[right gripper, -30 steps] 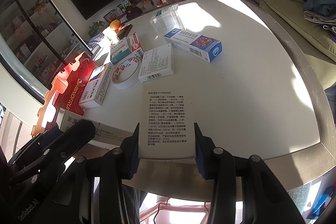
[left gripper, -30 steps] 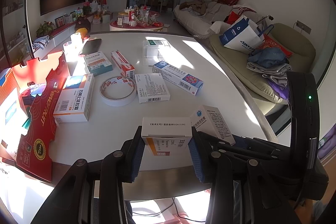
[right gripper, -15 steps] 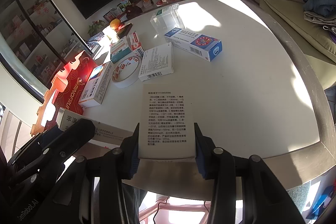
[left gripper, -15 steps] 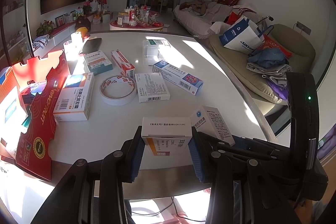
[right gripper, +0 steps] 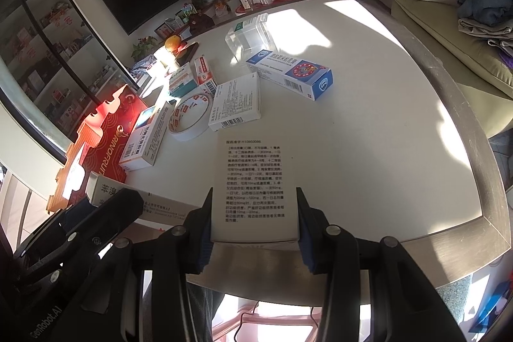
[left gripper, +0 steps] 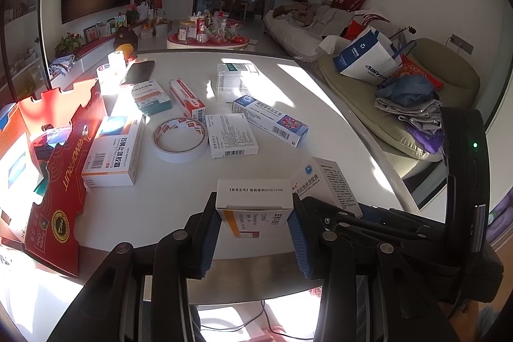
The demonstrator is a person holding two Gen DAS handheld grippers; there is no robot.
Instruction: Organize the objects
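My left gripper (left gripper: pixel 255 221) clamps a white orange-striped medicine box (left gripper: pixel 254 207), right gripper (right gripper: pixel 253 213) clamps a white text-printed box (right gripper: pixel 255 188), both over the desk (right gripper: pixel 368 133) edge, likely for sorting.

Eight medicine boxes (left gripper: pixel 110 150) are counted, two of them gripped, along with one tape roll (left gripper: pixel 180 139), one clear case (left gripper: pixel 233 81) and one red carton (left gripper: pixel 61 169).

Black left gripper (left gripper: pixel 255 221) and right gripper (right gripper: pixel 254 213), blue pads, silver screws, possibly ribbed.
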